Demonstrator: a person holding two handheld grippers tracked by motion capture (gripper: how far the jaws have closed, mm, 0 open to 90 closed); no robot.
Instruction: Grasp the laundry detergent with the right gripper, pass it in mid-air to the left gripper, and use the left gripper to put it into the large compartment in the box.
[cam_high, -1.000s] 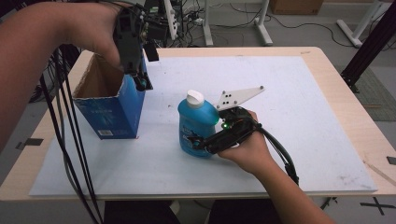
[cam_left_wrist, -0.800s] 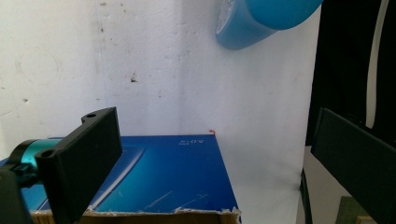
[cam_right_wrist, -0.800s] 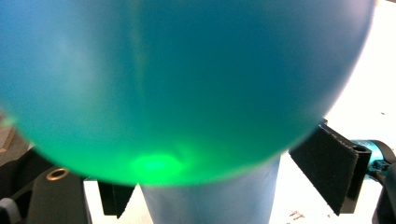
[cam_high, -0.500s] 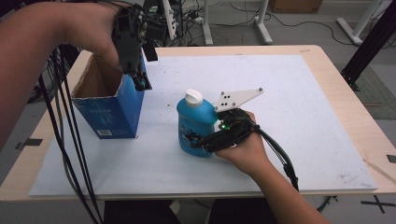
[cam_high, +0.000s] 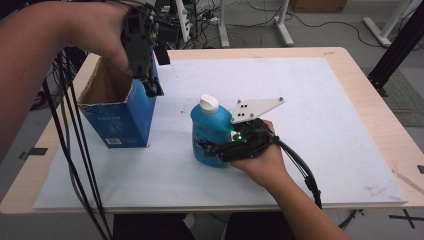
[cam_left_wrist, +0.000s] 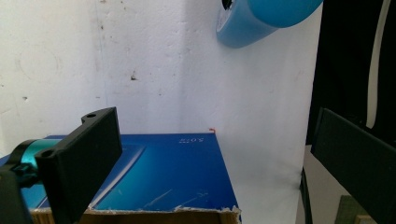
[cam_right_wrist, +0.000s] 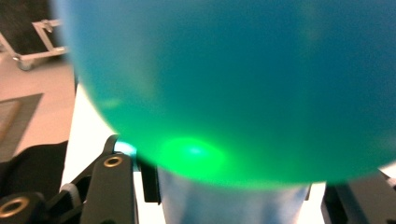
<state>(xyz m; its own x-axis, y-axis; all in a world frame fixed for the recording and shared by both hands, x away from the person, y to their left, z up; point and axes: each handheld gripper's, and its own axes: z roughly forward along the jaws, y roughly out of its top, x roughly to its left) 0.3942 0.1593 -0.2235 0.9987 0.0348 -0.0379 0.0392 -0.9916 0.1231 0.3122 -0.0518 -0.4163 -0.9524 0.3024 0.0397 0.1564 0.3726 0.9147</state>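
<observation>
White mat (cam_high: 310, 150) underlies it all; right gripper (cam_high: 210, 150), jaws just closing, pinches the bottle (cam_high: 210, 131). Left gripper (cam_high: 150, 86) steadies the box (cam_high: 122, 120), jaws spread. Next, probably lift the bottle boxward.

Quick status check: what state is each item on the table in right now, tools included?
Blue bottle: upright on the white mat, white cap on, gripped low on its body.
Blue box: upright, top open.
Right tool: jaws just closed, shut on the blue bottle.
Left tool: open, jaws straddling the box's top edge, not clamping it.
</observation>
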